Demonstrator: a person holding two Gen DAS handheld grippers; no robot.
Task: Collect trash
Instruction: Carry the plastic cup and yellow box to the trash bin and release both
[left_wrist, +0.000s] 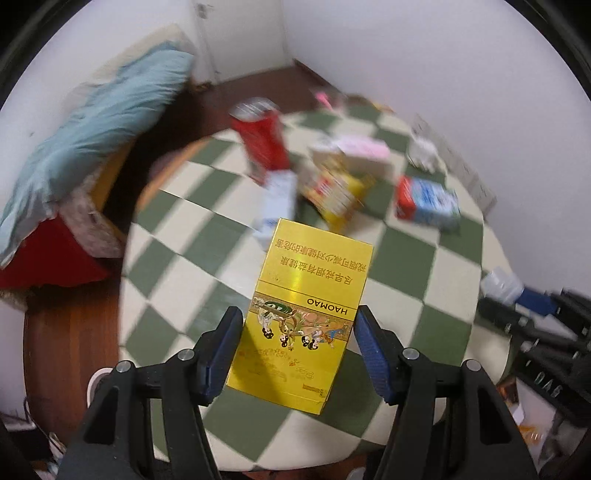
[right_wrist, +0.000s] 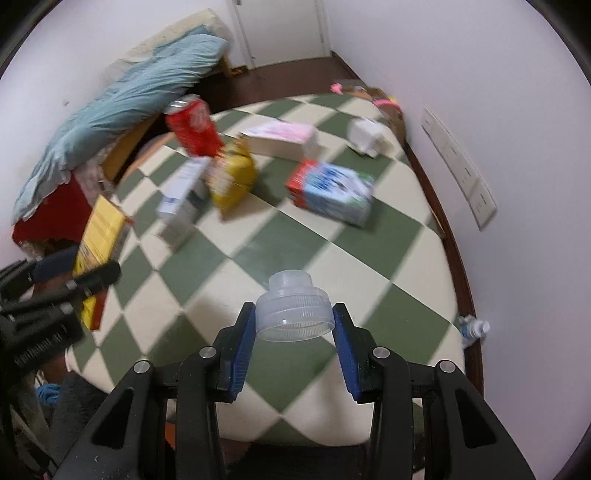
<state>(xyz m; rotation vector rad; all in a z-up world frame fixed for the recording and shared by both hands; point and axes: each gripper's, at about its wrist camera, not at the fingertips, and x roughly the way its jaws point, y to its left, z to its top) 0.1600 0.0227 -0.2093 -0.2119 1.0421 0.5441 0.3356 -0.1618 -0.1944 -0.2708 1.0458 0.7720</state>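
Observation:
My left gripper (left_wrist: 298, 314) is shut on a yellow HAOMAO carton (left_wrist: 306, 291), its blue pads pressing both long sides, above the near part of the green-and-cream checkered table (left_wrist: 207, 236). The right wrist view shows that carton (right_wrist: 99, 232) at the left, over the table's edge. My right gripper (right_wrist: 293, 310) is shut on a translucent plastic cap (right_wrist: 291, 310) above the table's near side. Farther back lie a red can (right_wrist: 194, 125), a white box (right_wrist: 183, 199), a yellow snack bag (right_wrist: 232, 177), a blue-and-red carton (right_wrist: 332, 192) and a pink-and-white box (right_wrist: 284, 138).
A crumpled white item (right_wrist: 367, 138) sits near the table's far right corner. A bed with a blue blanket (right_wrist: 122, 96) stands to the left, and a wall with a switch panel (right_wrist: 461, 170) to the right. A small bottle (right_wrist: 474, 328) lies on the floor by the wall.

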